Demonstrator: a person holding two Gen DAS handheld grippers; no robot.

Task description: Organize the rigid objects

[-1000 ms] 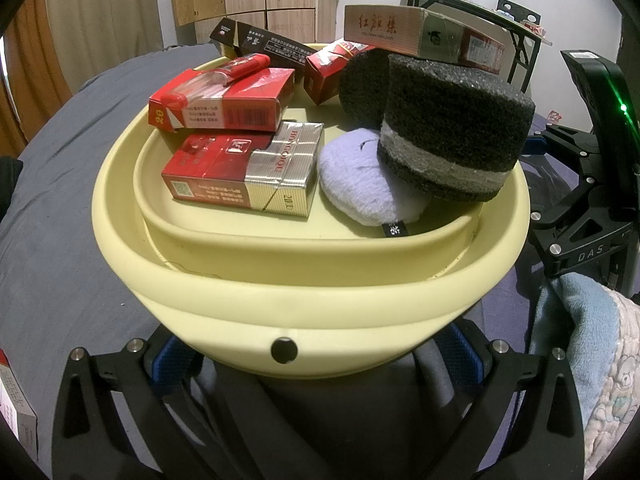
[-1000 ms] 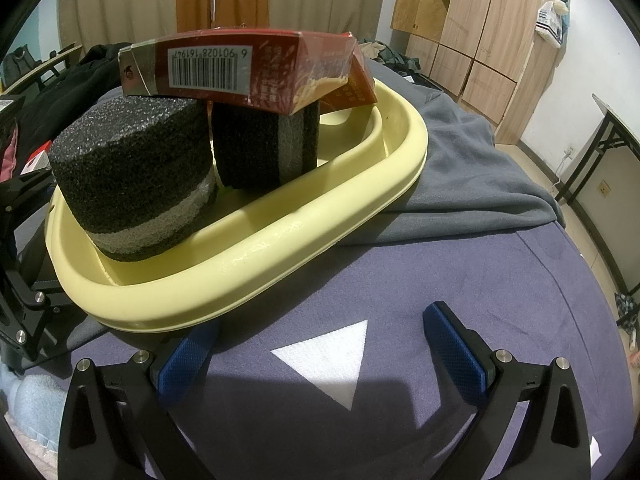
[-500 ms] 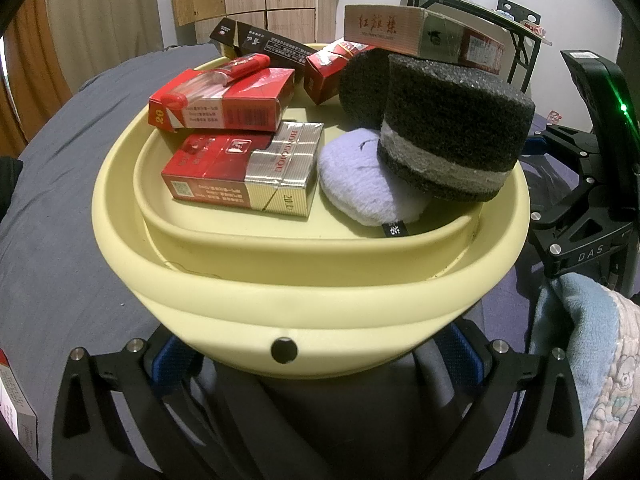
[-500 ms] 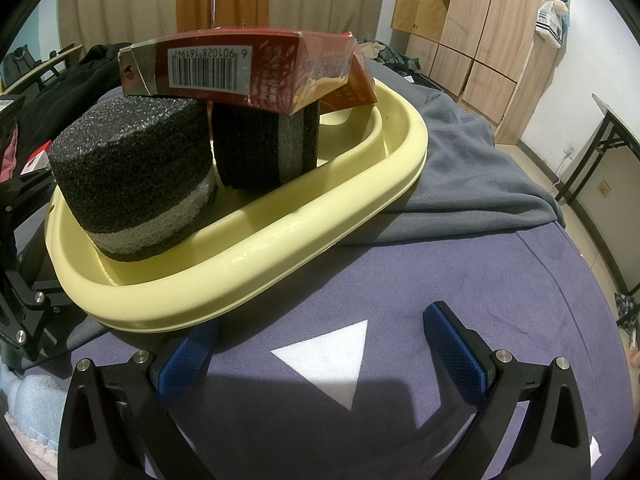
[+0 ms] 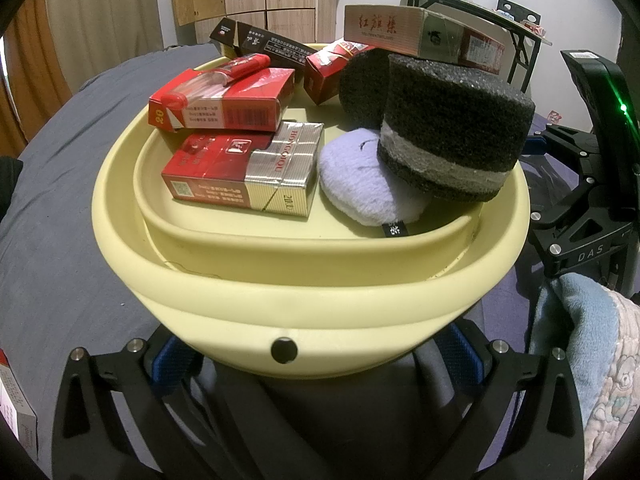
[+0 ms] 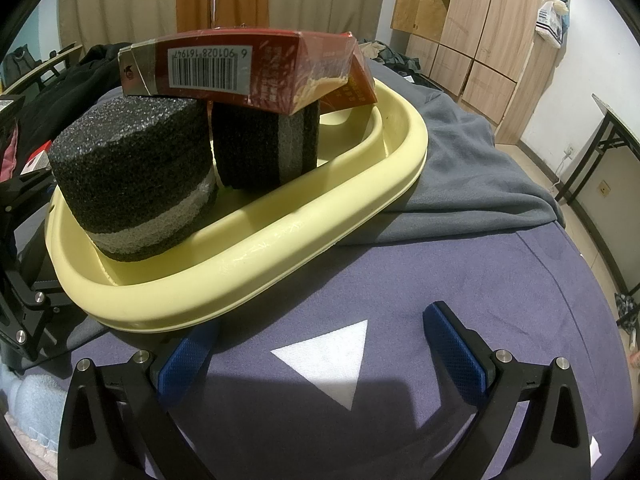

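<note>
Looks mostly done: the yellow tray [image 5: 312, 296] on the bed already holds cigarette packs [image 5: 244, 176], foam blocks [image 5: 456, 136] and a lilac puff [image 5: 360, 184]. Left gripper [image 5: 316, 364] and right gripper [image 6: 320, 344] jaws wide open, empty. Probably one pack [image 5: 14, 404] left at 8 o'clock.

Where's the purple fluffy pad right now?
In the left wrist view, the purple pad lies in the yellow tray, right of the silver-and-red pack, tucked under the near black foam block.
</note>
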